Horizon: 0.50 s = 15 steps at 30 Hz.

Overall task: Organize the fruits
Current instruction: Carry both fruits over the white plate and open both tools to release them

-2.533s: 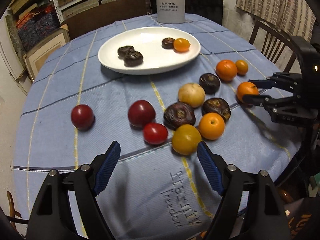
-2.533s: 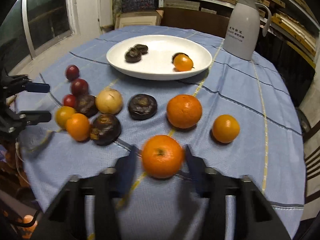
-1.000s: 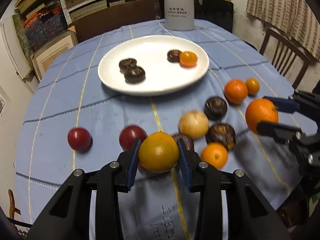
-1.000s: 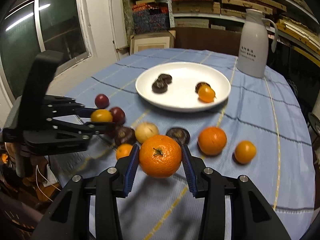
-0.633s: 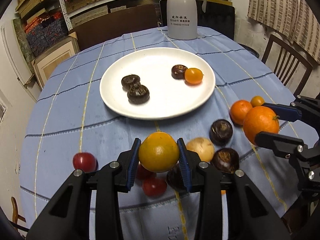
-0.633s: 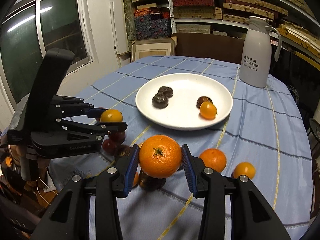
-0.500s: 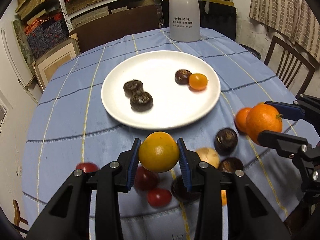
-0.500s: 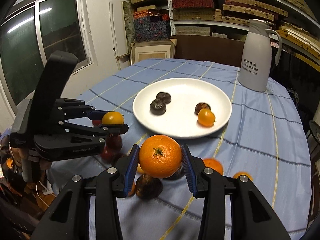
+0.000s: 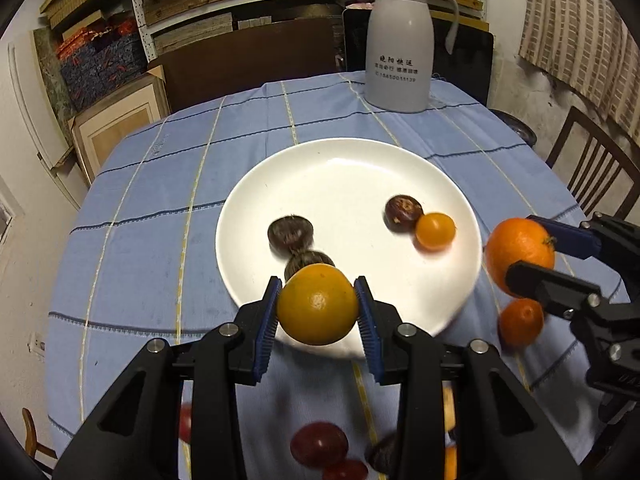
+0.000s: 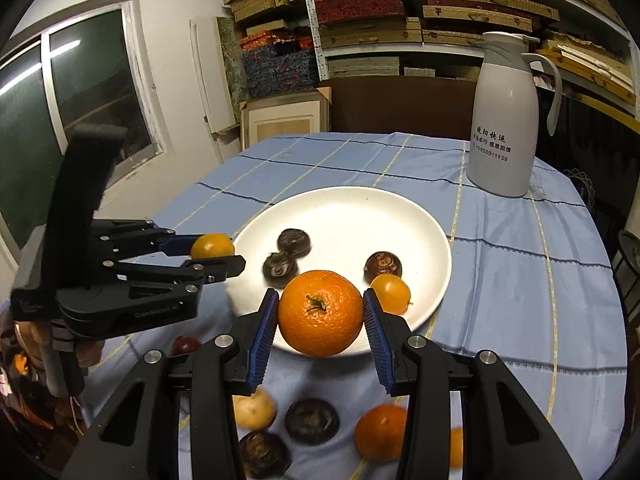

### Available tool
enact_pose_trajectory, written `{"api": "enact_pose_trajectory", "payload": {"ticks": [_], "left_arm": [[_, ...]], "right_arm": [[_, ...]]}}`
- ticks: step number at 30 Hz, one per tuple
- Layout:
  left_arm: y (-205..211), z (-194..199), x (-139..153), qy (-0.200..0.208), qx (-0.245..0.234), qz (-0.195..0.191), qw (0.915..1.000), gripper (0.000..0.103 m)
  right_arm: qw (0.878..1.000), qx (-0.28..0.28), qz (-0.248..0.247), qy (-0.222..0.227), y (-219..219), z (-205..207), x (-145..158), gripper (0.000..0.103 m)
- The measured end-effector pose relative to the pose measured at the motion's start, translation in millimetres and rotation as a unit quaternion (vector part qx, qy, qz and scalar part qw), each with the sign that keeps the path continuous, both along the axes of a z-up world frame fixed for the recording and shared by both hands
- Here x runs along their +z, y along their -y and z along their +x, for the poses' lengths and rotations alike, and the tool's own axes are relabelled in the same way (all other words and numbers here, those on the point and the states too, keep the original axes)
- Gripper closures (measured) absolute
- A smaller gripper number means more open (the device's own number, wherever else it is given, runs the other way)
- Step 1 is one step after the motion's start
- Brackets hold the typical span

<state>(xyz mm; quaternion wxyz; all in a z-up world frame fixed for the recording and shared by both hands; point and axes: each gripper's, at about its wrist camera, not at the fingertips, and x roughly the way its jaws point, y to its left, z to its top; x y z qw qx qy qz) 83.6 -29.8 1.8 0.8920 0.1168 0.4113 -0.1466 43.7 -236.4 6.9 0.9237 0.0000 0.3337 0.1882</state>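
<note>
My left gripper (image 9: pixel 318 306) is shut on a yellow-orange citrus fruit (image 9: pixel 318 304) and holds it above the near rim of the white plate (image 9: pixel 348 168). My right gripper (image 10: pixel 320 314) is shut on a larger orange (image 10: pixel 320 312), held above the plate's (image 10: pixel 360 208) near edge. The plate holds three dark brown fruits (image 9: pixel 290 234) and a small orange fruit (image 9: pixel 435 231). In the left wrist view the right gripper with its orange (image 9: pixel 520 254) is at the plate's right. In the right wrist view the left gripper with its fruit (image 10: pixel 212 246) is at the plate's left.
A white thermos jug (image 9: pixel 398 44) stands at the table's far side. Loose fruits lie on the blue cloth below the grippers: red ones (image 9: pixel 318 444), an orange (image 9: pixel 520 322), dark ones (image 10: pixel 312 420) and a pale one (image 10: pixel 254 408). A wooden chair (image 9: pixel 592 160) stands at right.
Both grippers closed on their fruits, lifted them from the cloth, and have moved forward toward the plate. The plate now looms closer in both views.
</note>
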Motion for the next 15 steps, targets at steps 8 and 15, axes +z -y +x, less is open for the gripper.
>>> {"api": "enact_pose_trajectory", "payload": {"ticks": [8, 15], "left_arm": [[14.1, 53.5, -6.6, -0.02, 0.014, 0.003, 0.9997, 0.067], [20.1, 84.0, -23.7, -0.036, 0.028, 0.025, 0.9987, 0.067]], "right_arm": [[0.999, -0.023, -0.004, -0.032, -8.5, 64.6, -8.3, 0.06], [0.996, -0.053, -0.016, -0.072, -8.5, 114.4, -27.8, 0.059]]}}
